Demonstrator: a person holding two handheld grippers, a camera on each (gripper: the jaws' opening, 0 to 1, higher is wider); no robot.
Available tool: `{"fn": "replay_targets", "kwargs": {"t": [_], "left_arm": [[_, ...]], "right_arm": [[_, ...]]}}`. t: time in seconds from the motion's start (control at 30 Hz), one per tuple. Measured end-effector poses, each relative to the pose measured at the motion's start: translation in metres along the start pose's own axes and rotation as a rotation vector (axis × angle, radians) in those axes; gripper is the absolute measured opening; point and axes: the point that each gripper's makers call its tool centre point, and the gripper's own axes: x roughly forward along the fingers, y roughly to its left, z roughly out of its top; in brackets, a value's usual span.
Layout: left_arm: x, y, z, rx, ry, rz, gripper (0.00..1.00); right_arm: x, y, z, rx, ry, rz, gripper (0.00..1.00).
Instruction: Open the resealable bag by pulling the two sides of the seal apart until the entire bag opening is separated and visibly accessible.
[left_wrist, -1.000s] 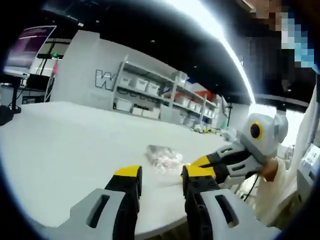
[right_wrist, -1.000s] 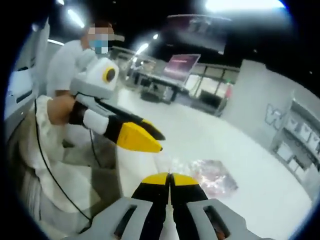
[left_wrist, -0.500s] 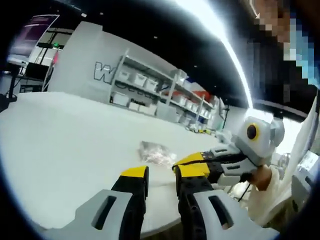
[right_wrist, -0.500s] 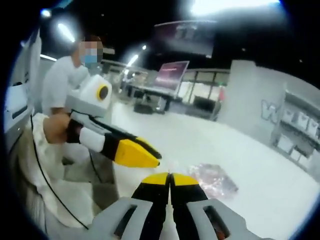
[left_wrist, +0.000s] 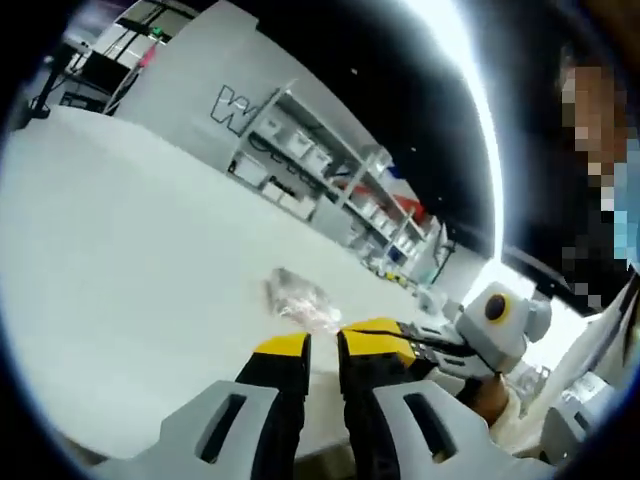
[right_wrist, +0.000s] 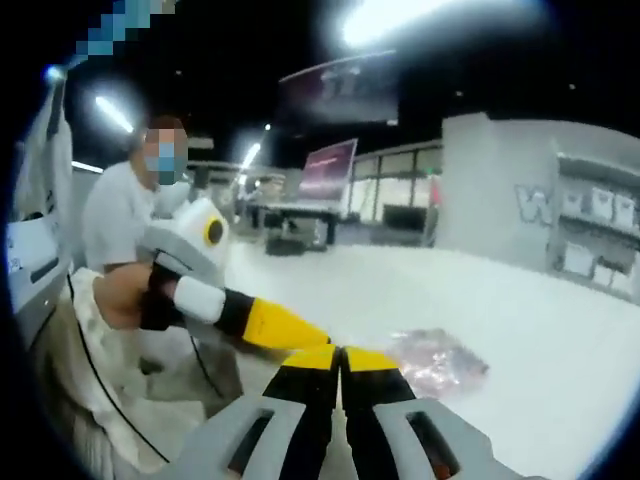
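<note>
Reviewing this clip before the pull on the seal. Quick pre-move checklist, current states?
1. Resealable bag flat on the white table: ok.
2. Seal separated: cannot tell, too blurred.
3. Right gripper jaws closed together, nothing between them: not ok for grasping.
4. Left gripper jaws narrowly parted, short of the bag: not ok.
5. Either gripper touching the bag: not ok, both apart.
6. Path to the bag unobstructed: ok.
</note>
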Motion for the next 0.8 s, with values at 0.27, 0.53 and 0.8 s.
{"fn": "replay_targets", "kwargs": {"t": [0.27,0.53,0.8], "left_arm": [[-0.0014,-0.0029,-0.0051,-0.023,0.029,-0.007,0.06],[-0.0044,-0.0012,-0.0057,-0.059,0.032,-0.008,0.03],[0.0014,0.0048,-0.0022,-0.047,0.047,0.029,0.05]], "right_arm": [[-0.0006,-0.0023,-0.0001,-0.018,0.001,-0.014,0.00],[-0.0030,-0.0005,0.0039,-0.030,-0.012,-0.014,0.00],[-0.0044,0.0004,0.0039,-0.071,0.001,-0.014,0.00]]}}
